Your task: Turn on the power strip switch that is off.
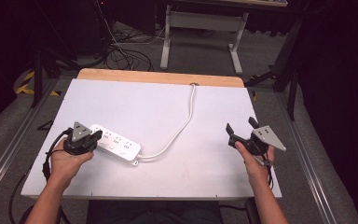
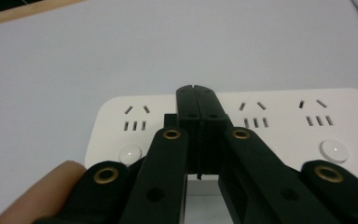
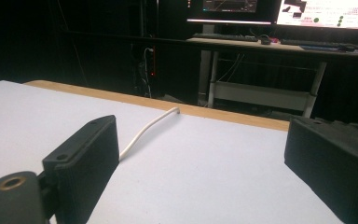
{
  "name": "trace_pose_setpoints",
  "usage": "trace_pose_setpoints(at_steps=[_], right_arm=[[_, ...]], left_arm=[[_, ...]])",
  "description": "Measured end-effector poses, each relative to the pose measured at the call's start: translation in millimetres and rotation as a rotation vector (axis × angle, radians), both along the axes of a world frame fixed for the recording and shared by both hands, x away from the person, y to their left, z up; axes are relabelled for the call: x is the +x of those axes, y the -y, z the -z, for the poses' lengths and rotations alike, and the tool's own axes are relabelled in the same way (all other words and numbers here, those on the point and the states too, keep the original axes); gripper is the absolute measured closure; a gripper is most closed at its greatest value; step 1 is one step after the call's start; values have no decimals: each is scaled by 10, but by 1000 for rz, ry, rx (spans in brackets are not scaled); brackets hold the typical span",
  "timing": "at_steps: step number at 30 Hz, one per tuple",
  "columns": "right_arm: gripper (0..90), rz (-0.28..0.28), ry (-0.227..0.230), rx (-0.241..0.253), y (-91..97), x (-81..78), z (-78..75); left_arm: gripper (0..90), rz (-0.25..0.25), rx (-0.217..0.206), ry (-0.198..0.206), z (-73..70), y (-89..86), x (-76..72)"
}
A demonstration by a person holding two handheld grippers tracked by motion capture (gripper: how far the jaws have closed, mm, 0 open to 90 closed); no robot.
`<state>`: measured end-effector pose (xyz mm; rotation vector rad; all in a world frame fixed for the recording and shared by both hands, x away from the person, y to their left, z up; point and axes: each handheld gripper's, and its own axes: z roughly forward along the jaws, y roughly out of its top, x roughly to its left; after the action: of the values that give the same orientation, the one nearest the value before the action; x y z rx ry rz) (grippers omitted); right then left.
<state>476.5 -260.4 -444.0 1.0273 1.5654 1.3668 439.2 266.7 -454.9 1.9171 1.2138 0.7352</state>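
Note:
A white power strip [image 1: 117, 145] lies on the white table top [image 1: 135, 105] at the left, its white cable [image 1: 182, 122] running to a hole at the table's far edge. My left gripper [image 1: 97, 135] is shut, with its tips over the strip's near-left end. In the left gripper view the closed jaws [image 2: 196, 91] rest against the strip [image 2: 279, 121] between two socket groups, nothing held between them. My right gripper [image 1: 240, 126] is held above the table at the right with its jaws wide apart; in its own view the cable [image 3: 144, 128] lies far ahead of the gripper [image 3: 200, 163].
The wooden edge [image 1: 161, 76] of the table shows at the far side. Beyond it stand a white desk frame [image 1: 200, 32] and floor cables [image 1: 121, 53]. Monitors [image 3: 279, 9] and a keyboard sit on the desk in the right gripper view.

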Motion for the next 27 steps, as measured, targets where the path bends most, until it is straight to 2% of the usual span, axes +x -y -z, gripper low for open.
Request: trace_pose_setpoints(at_steps=[5,11,12,27], right_arm=[[106,-2,1,3,0,-3,-3],[106,-2,1,4,3,-5,-6],[106,-2,0,5,3,-6,-6],[106,0,4,14,11,-22,-17]], left_arm=[[900,-5,22,-56,57,11,33],[900,-5,29,-92,95,2,52],[900,-8,40,-100,108,6,57],[900,-11,48,-99,122,16,54]])
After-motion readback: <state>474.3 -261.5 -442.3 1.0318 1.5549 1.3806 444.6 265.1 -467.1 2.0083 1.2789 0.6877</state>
